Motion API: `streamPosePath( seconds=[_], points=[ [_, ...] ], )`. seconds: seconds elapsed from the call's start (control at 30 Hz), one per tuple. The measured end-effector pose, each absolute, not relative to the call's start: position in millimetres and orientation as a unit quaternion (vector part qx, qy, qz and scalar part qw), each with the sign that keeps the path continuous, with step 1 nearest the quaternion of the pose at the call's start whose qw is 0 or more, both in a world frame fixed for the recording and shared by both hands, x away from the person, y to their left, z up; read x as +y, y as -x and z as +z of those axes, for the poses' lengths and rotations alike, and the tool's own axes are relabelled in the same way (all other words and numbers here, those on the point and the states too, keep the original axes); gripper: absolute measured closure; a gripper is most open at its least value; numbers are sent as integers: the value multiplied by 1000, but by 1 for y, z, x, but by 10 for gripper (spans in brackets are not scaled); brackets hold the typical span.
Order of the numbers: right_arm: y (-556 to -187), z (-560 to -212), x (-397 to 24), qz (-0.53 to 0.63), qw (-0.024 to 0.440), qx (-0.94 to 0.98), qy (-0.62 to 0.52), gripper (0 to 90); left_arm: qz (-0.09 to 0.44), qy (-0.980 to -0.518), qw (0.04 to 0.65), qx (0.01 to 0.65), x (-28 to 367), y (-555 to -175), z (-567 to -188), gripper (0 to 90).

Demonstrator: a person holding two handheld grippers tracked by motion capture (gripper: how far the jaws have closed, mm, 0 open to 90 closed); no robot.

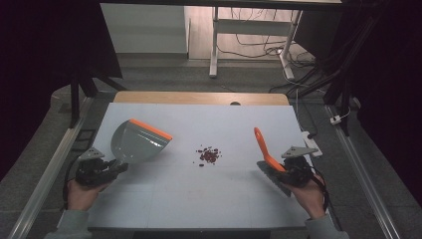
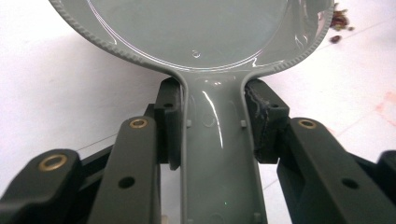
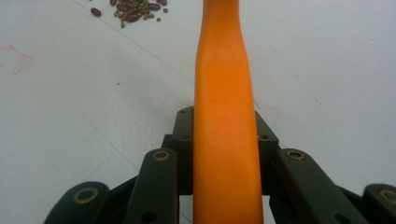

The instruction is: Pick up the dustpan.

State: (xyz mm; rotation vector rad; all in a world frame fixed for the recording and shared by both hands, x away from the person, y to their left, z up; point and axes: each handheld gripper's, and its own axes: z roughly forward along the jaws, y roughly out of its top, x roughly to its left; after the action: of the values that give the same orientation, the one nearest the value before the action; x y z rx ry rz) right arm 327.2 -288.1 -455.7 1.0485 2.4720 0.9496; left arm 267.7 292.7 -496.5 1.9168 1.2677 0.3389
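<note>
At the table's left, the left gripper [image 1: 115, 168] clamps the handle of a grey dustpan [image 1: 135, 142] whose orange lip faces right. Scattered beans [image 1: 208, 155] lie mid-table. At right, the right gripper [image 1: 278, 169] grips an orange-handled brush [image 1: 263, 147].

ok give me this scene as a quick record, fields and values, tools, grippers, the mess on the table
left gripper: shut on the grey dustpan's handle
dustpan: grey, orange front lip, mouth facing the spill
right gripper: shut on the brush's orange handle
brush: handle rising up and away from the person
spill: small pile of red beans with tiny green bits, between the two tools, touched by neither
table: white top
sweeping: not yet begun
</note>
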Motion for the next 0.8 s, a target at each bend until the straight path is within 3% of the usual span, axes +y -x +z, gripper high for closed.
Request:
streamPosePath(
  seconds=[0.8],
  points=[
    [-318, -448, -280, 343, 167, 856, -349, 705, 111, -812, 431, 377, 260, -253, -468, 620]
  ],
)
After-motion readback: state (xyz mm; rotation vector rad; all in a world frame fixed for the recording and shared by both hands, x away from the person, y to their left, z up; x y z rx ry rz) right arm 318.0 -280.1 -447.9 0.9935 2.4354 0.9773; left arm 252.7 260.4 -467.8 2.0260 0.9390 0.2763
